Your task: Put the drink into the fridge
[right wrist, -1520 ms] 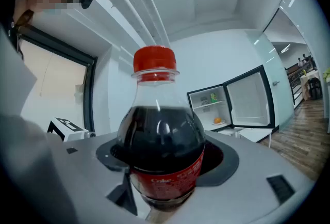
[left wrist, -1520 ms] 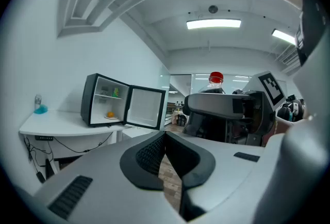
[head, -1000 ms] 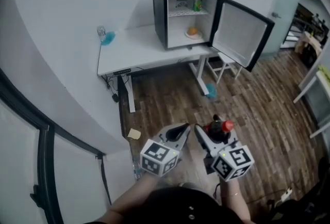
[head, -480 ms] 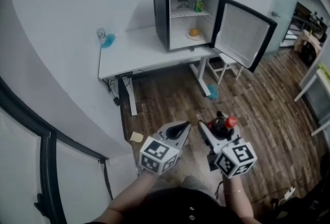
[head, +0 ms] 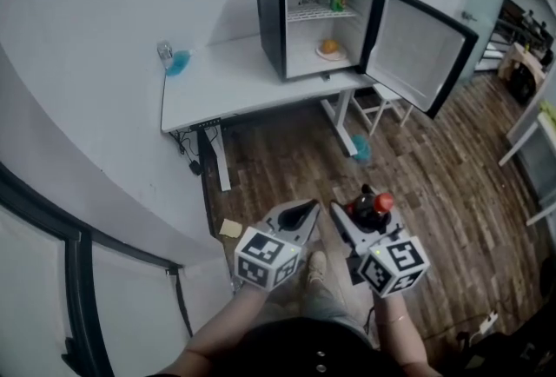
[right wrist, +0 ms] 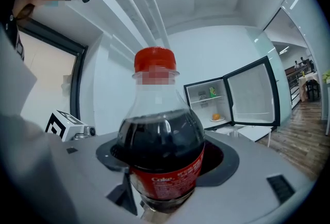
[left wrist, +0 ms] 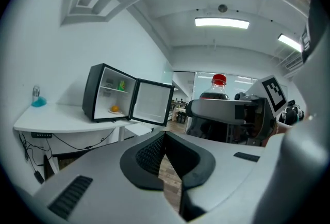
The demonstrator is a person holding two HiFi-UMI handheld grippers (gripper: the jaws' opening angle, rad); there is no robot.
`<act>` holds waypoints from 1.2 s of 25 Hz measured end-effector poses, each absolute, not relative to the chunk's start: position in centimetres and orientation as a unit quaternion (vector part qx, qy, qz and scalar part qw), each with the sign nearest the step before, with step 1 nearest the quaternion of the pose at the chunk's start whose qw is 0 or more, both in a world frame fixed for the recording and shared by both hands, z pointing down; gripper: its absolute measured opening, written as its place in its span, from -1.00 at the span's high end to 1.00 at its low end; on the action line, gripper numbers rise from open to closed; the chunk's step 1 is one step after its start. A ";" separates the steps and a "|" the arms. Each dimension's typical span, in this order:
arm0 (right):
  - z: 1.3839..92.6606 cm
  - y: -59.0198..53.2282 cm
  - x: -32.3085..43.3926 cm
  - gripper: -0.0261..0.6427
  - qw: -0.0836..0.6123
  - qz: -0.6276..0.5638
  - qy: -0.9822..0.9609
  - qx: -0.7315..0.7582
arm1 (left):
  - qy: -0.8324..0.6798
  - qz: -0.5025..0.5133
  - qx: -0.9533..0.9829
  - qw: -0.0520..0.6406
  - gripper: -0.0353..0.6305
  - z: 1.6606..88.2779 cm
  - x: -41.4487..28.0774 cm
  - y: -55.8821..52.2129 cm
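A dark cola bottle (right wrist: 161, 150) with a red cap stands upright between the jaws of my right gripper (head: 354, 221), which is shut on it; the bottle (head: 369, 208) shows low in the head view. My left gripper (head: 300, 214) is beside it, shut and empty, its black pads (left wrist: 154, 153) touching. The black mini fridge (head: 317, 17) stands on a white desk (head: 234, 80) far ahead, door (head: 419, 45) swung open to the right. Inside are an orange item (head: 328, 46) on a plate and a green carton (head: 338, 0) on the upper shelf.
A glass with blue liquid (head: 174, 61) stands at the desk's left back corner. Cables hang under the desk. A teal object (head: 360, 149) lies on the wooden floor near the desk leg. A curved white wall and dark railing (head: 78, 228) run on the left.
Both grippers and the bottle have kept their pose. The view has shifted slightly; the fridge and desk sit marginally nearer and a shoe now shows below the grippers.
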State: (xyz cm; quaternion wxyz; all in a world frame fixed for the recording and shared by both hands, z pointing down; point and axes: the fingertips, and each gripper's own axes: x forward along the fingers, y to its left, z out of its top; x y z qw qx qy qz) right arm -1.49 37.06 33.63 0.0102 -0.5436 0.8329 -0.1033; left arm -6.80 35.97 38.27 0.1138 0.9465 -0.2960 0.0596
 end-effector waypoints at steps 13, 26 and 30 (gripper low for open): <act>33.7 23.4 4.1 -0.06 0.004 -0.104 0.843 -0.527 | -0.311 0.047 0.944 0.104 0.88 37.0 -1.5 22.5; 33.6 13.6 9.9 -0.06 -0.014 -0.096 0.860 -0.501 | -0.315 0.049 0.942 0.105 0.88 37.5 5.3 13.2; 34.8 12.0 10.7 -0.06 -0.017 -0.112 0.860 -0.497 | -0.324 0.054 0.937 0.119 0.88 38.4 5.6 11.5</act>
